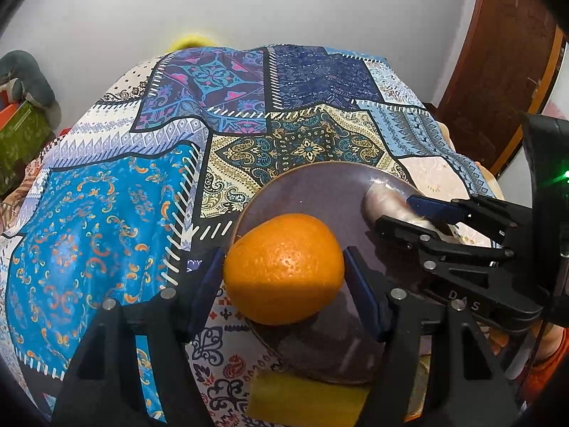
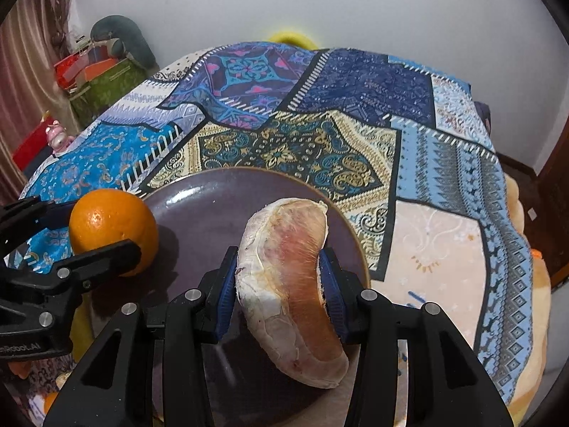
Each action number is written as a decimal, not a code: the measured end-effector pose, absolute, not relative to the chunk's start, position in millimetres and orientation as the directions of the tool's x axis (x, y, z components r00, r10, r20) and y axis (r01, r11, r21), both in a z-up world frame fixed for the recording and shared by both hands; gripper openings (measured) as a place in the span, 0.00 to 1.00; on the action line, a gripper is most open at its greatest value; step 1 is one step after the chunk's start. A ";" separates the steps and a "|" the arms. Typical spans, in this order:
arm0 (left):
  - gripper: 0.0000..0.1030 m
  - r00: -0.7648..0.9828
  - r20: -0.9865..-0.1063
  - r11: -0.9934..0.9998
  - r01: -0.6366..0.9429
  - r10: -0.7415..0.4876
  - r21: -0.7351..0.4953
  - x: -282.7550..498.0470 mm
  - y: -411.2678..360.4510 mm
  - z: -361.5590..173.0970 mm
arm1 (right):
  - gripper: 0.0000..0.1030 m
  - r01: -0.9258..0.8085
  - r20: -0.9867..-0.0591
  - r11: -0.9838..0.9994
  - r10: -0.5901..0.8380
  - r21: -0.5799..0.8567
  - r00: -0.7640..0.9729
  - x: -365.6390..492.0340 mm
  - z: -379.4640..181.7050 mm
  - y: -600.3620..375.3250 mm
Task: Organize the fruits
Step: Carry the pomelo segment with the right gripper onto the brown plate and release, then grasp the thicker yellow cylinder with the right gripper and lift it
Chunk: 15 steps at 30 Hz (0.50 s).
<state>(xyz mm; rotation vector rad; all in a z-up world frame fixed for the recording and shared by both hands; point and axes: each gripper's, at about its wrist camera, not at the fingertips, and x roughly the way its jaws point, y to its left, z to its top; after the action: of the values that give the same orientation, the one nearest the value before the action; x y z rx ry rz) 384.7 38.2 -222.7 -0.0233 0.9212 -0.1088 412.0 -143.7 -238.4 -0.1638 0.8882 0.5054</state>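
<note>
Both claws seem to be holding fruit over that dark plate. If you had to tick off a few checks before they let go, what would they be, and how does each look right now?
1. Left gripper holds the orange between both pads: ok.
2. Right gripper clamps the peeled pomelo segment at its middle: ok.
3. Orange over the plate: it sits at the plate's left rim, partly outside: not ok.
4. Segment over the plate: ok.
5. Bare plate surface between the two fruits: ok.
6. Whether either fruit already touches the plate: cannot tell.
</note>
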 end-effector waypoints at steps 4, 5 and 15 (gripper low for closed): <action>0.65 0.592 -0.799 0.994 0.080 -0.109 -0.076 383.7 39.8 -222.7 | 0.41 -0.487 -0.766 0.869 0.370 0.085 0.526 407.8 -234.8 -145.1; 0.66 0.589 -0.801 0.994 0.077 -0.111 -0.081 383.3 40.5 -222.2 | 0.41 -0.488 -0.764 0.869 0.367 0.079 0.531 406.5 -232.7 -145.2; 0.70 0.642 -0.758 0.993 0.069 -0.119 -0.098 351.9 44.7 -183.3 | 0.43 -0.499 -0.729 0.865 0.373 0.051 0.573 376.3 -199.7 -155.4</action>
<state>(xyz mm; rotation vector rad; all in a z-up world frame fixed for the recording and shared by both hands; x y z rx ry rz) 351.9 44.7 -183.3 -0.0622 0.8675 -0.1070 376.3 -155.4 -199.7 -0.1673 0.8124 0.5140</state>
